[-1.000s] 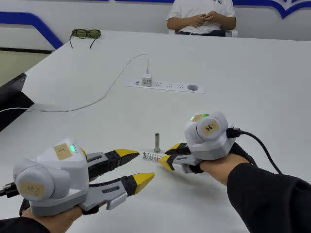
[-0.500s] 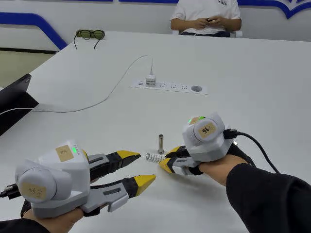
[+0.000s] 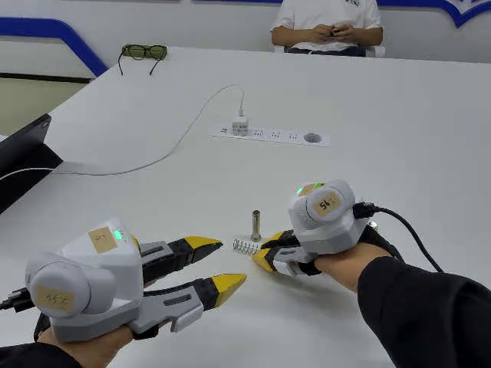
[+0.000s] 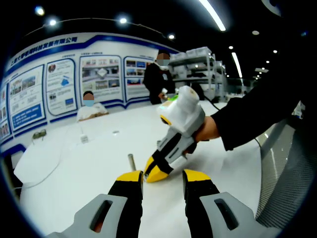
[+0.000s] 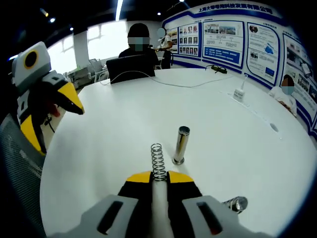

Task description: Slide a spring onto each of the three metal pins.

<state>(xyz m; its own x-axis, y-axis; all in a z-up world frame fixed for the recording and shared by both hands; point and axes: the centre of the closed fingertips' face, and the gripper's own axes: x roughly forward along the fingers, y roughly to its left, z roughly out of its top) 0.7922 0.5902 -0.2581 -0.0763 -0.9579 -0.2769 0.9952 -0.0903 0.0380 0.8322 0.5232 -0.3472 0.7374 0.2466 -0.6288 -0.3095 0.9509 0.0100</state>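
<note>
One short metal pin (image 3: 255, 225) stands upright on the white table (image 3: 399, 138); it also shows as the pin (image 5: 181, 145) and the pin (image 4: 131, 161). My right gripper (image 3: 263, 250) is shut on a small spring (image 3: 245, 246), held level just left of and in front of the pin's base. In the right gripper view the spring (image 5: 158, 161) sticks out from the shut right gripper (image 5: 159, 177). A second pin (image 5: 236, 203) lies on the table beside that gripper. My left gripper (image 3: 217, 263) is open and holds nothing, left of the spring; its jaws stand apart on the left gripper (image 4: 162, 177).
A power strip (image 3: 268, 136) with a white charger (image 3: 241, 125) and its cable lies mid-table. Sunglasses (image 3: 142, 52) rest at the far left. A person (image 3: 328, 23) sits at the far edge. A dark screen (image 3: 19, 153) stands at the left edge.
The head camera has shifted a little. The right gripper still holds the spring beside the pin; the left gripper stays open in place.
</note>
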